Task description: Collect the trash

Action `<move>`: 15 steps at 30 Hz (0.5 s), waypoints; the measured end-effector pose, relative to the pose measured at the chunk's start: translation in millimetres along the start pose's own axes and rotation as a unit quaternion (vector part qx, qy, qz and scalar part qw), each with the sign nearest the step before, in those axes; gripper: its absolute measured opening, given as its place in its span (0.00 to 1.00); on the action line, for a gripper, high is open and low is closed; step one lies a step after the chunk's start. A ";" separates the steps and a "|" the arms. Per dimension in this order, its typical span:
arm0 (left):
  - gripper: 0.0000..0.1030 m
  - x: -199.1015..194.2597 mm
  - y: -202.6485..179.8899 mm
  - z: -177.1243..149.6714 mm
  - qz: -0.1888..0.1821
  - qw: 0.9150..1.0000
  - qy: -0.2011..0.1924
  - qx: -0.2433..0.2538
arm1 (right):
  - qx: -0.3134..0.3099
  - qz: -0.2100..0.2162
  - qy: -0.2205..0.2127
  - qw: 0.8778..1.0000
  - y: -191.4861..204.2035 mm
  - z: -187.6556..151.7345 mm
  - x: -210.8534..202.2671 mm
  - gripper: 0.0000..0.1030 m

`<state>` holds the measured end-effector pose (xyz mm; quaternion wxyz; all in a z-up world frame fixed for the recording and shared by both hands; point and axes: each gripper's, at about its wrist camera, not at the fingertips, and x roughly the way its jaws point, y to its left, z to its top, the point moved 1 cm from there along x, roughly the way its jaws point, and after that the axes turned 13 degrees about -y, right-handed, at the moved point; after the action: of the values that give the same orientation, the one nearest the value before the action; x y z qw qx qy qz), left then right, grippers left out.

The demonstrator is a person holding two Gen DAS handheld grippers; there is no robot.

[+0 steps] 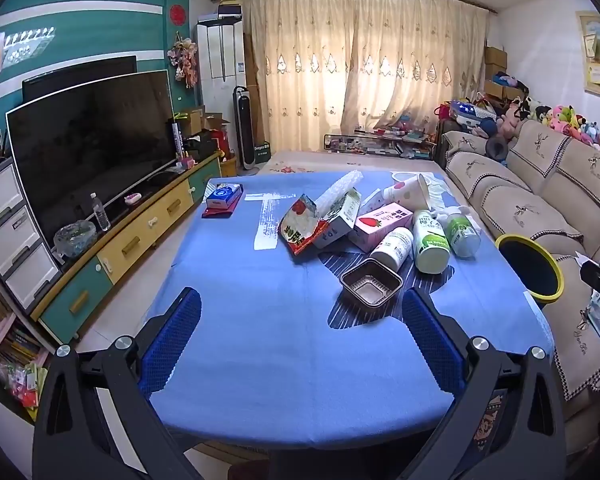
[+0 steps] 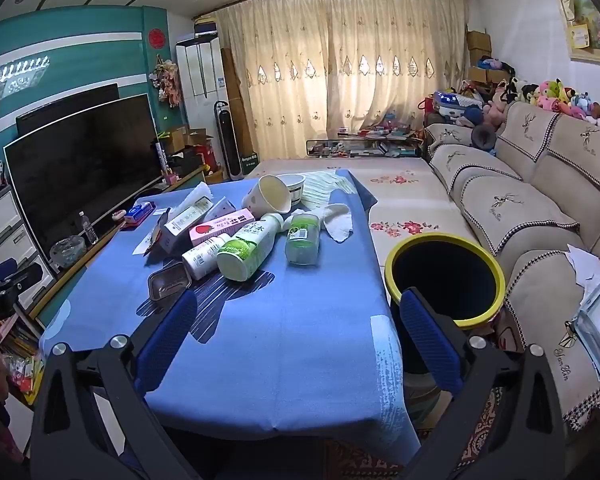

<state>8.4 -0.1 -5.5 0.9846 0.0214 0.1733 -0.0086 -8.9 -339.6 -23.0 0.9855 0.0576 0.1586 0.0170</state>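
Trash lies in a pile on the blue-clothed table [image 1: 260,360]: a brown foil tray [image 1: 371,287], a white bottle [image 1: 394,248], a green-label bottle [image 1: 430,246], a clear green bottle [image 1: 462,230], a pink strawberry carton [image 1: 382,222], a white carton [image 1: 338,216], a red snack bag [image 1: 300,226] and a paper cup [image 1: 408,192]. My left gripper [image 1: 300,316] hovers open over the near cloth, short of the tray. My right gripper [image 2: 298,324] is open too, with nothing between its pads. A black bin with a yellow rim [image 2: 440,237] stands beside the table's right edge, behind the right finger [image 2: 428,332].
A paper bowl [image 2: 296,188] and crumpled napkins [image 2: 340,222] lie at the table's far end. A blue tissue pack [image 1: 223,196] sits at the far left corner. A sofa [image 2: 540,208] runs along the right; a TV [image 1: 92,152] on a low cabinet stands left.
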 end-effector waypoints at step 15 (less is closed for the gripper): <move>0.96 10.9 -0.8 -5.0 -0.002 1.000 0.007 0.002 | 0.001 -0.001 0.001 1.000 0.5 -0.8 0.5 0.94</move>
<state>16.9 -0.8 -14.0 0.9833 0.0232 0.1802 -0.0109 -8.7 -339.0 -23.9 0.9853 0.0588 0.1596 0.0158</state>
